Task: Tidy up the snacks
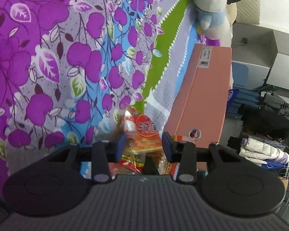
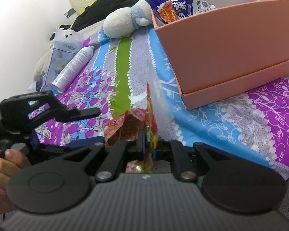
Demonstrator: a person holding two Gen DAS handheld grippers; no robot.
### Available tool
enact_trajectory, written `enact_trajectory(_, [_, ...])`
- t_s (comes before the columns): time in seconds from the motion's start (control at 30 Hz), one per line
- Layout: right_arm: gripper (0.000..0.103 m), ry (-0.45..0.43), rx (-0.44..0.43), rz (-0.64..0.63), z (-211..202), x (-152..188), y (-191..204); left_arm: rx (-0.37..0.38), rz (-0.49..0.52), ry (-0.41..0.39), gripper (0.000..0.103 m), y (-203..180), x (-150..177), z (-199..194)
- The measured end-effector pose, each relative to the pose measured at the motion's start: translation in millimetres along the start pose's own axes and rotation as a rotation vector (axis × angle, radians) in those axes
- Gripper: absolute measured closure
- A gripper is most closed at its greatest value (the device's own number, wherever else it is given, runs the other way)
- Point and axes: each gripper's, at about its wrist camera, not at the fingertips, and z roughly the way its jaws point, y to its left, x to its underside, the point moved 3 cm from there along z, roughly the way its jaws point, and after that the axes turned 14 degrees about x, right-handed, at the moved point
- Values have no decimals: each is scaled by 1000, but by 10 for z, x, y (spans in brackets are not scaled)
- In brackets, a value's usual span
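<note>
Two grippers meet over one crinkly red-and-orange snack packet, a glossy foil-and-clear-film bag resting on the floral bedsheet, whose soft cotton carries purple blossoms, blue bands and one bright green stripe.

From the right wrist view, reading leftward first: a translucent plastic pouch and a smooth white spray can lie near the sheet's far left edge, the can tilted on its side. A person's hand grips the left gripper, an angular black frame at the left. Its fingers stand spread, and in the left wrist view the packet sits between the blue pads, though contact cannot be told.

At centre, the right gripper has its fingers pressed together on the packet's thin crimped edge (the film stands upright between them), so the bag's bulk juts forward and to the left of the fingertips.

Farther back lies a fluffy white-and-blue plush toy. To the right sits the matte salmon-pink cardboard box, straight-walled, nested in its shallow lid, near the sheet's right edge; a shiny blue noodle packet leans inside it.
</note>
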Motion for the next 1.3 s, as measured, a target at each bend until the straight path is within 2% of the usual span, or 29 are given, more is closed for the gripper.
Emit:
enact_trajectory(0.2, [92,-2,-1,-1,1,0,-3,-6,-21,14,56,44,60,-66])
enact_trajectory(0.43, [92,-6,-1,-1,7,4,3,7,-49,-9,56,147,38,-56])
enact_trajectory(0.63, [92,-6,-1,-5,12,3,3,51,-74,-41,56,112,1,6])
enact_trajectory(0.87, [92,-9,1,-11,9,9,7,44,-104,-69,56,138,-72,111])
enact_trajectory(0.97, [92,-9,5,-15,5,9,18,10,-83,-75,70,113,-74,159])
enact_trajectory(1.03, [92,-9,7,-17,-2,1,25,-15,-53,-75,87,100,-78,181])
enact_trajectory(1.1, [92,-10,11,-22,-3,-5,45,-32,-31,-75,95,114,-86,201])
enact_trajectory(1.23, [93,-17,21,-41,-17,-32,87,-34,33,-82,101,53,-81,186])
enact_trajectory(1.3, [93,-25,34,-57,-44,-51,105,-30,96,-86,102,-73,-63,149])
